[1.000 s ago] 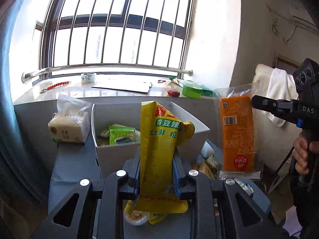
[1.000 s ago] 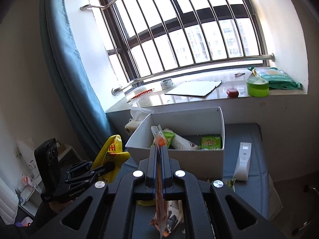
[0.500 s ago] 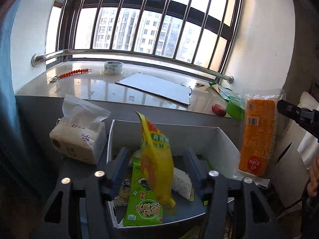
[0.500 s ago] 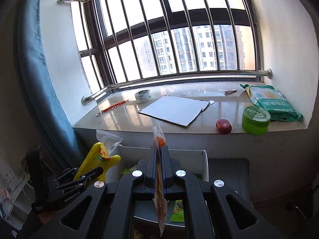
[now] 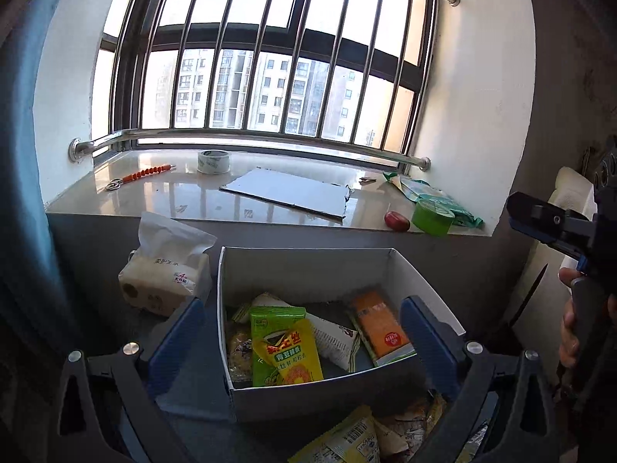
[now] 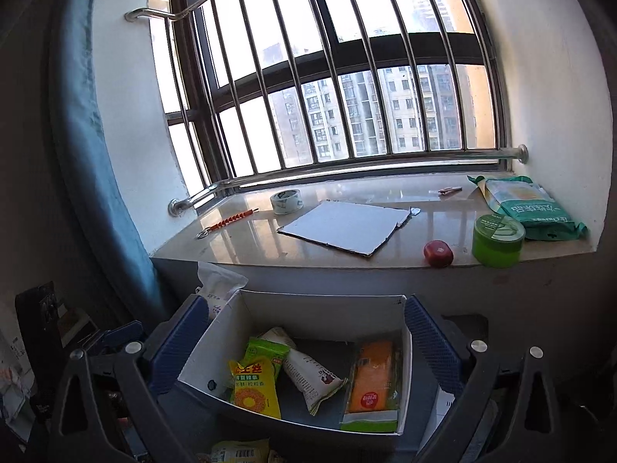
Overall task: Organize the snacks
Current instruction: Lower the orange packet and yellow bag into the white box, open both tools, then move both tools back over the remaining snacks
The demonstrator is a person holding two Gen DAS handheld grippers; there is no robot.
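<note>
A white open box [image 5: 420,281] [image 6: 216,347] stands on the grey table under the window sill. Inside lie a yellow snack bag [image 5: 291,351] [image 6: 254,389], an orange packet [image 5: 380,328] [image 6: 372,380], a green packet [image 5: 272,314] [image 6: 266,351] and a white packet [image 5: 333,337] [image 6: 312,376]. My left gripper [image 5: 302,341] is open and empty, its pads either side of the box. My right gripper [image 6: 304,341] is open and empty above the box; it also shows at the right edge of the left wrist view [image 5: 547,222].
A tissue pack [image 5: 166,270] stands left of the box. More snack packets [image 5: 347,443] lie in front of it. On the sill are a tape roll [image 6: 285,200], a white board [image 6: 343,227], a red fruit [image 6: 437,253], a green tub [image 6: 497,239] and a green bag [image 6: 528,208].
Both grippers opened. The yellow bag dropped from the left gripper into the box, and the orange packet dropped from the right gripper into the box.
</note>
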